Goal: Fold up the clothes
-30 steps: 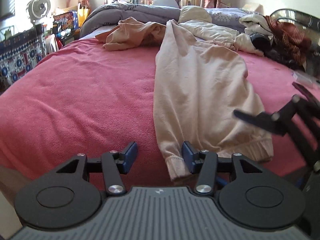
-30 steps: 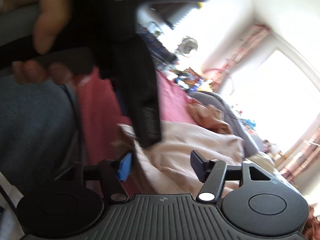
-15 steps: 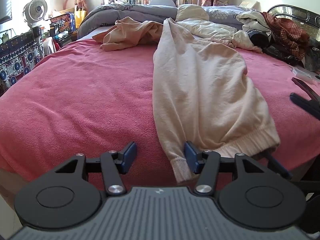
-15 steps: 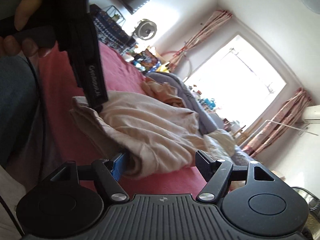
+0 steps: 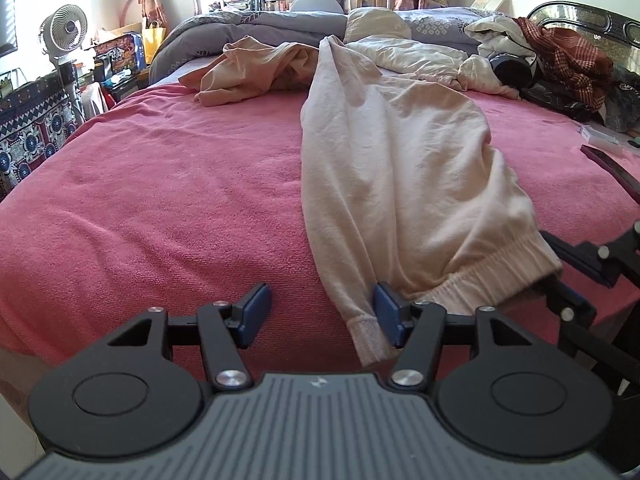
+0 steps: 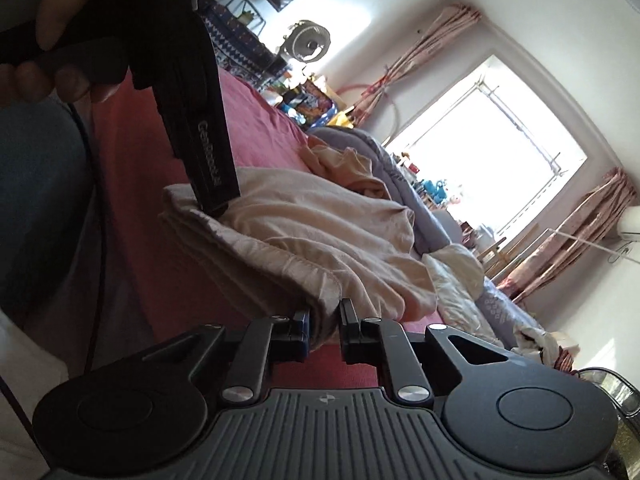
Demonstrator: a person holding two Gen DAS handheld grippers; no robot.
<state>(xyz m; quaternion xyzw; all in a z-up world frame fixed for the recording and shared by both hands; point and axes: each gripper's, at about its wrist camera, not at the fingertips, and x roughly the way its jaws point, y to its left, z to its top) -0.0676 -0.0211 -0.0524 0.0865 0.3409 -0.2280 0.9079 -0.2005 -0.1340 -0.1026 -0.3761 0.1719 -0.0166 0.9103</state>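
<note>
Left wrist view: beige pants [image 5: 400, 168] are lying along a pink bed [image 5: 160, 184]; left claw [image 5: 320, 314] is gaping at their cuff. Right claw [image 6: 323, 330] is pinching the waistband, fan [image 5: 66, 36] standing beyond.

Left gripper [image 5: 318, 312] wide open, low over pink blanket [image 5: 160, 184]. Cream pants [image 5: 400, 168] lying flat, one cuff [image 5: 366, 340] touching the right finger.
</note>
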